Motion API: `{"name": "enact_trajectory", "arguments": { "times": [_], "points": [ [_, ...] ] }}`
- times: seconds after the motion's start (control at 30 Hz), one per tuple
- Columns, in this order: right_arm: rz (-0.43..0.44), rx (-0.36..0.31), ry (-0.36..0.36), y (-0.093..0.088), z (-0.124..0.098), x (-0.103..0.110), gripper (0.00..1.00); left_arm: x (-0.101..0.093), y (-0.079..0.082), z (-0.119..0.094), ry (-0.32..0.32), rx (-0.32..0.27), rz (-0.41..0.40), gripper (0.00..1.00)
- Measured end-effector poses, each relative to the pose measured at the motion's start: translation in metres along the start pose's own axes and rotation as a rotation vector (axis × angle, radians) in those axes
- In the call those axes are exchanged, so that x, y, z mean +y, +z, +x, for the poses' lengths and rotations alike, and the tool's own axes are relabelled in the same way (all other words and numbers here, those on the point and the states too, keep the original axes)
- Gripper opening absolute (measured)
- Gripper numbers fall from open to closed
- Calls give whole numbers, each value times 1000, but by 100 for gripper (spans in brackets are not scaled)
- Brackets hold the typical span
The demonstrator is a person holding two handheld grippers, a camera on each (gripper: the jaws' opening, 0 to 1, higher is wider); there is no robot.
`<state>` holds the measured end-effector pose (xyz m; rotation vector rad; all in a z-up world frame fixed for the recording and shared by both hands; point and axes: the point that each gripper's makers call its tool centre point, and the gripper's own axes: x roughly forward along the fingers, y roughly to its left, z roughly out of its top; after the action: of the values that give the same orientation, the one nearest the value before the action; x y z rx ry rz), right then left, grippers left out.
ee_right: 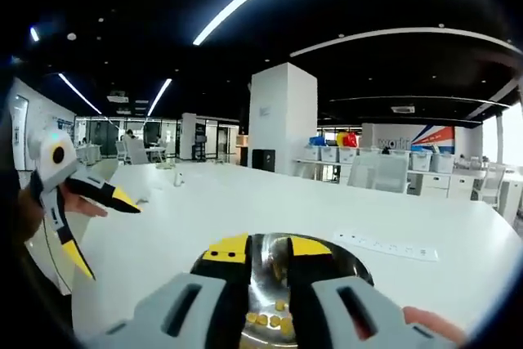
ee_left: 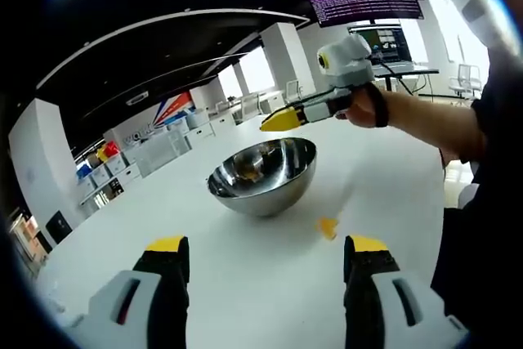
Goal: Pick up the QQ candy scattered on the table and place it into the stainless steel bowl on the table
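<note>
A stainless steel bowl (ee_left: 263, 176) is seen standing on the white surface (ee_left: 245, 275), away from its edges. Small yellow candies (ee_right: 270, 319) are seen lying inside the bowl on its bottom, in the right gripper view. One yellow candy (ee_left: 328, 227) is left on the surface just beside the bowl. The left gripper (ee_left: 266, 252) is held low over the surface with its fingers spread wide and nothing between them. The right gripper (ee_right: 268, 248) is held above the bowl, its yellow-tipped fingers drawn narrow, with nothing seen held between them.
</note>
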<state>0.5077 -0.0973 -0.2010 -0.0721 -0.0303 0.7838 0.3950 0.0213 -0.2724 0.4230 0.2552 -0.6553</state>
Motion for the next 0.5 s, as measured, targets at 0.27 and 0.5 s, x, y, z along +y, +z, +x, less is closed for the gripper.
{"name": "enact_trajectory", "arguments": {
  "times": [0.27,0.5],
  "points": [
    [-125,-202,37,82,-39,34,14,-2,3,-2,1,-6,3,77],
    [-97,-198,158,60,-66,82,14,-3,0,-2,-1,-3,0,77]
  ]
}}
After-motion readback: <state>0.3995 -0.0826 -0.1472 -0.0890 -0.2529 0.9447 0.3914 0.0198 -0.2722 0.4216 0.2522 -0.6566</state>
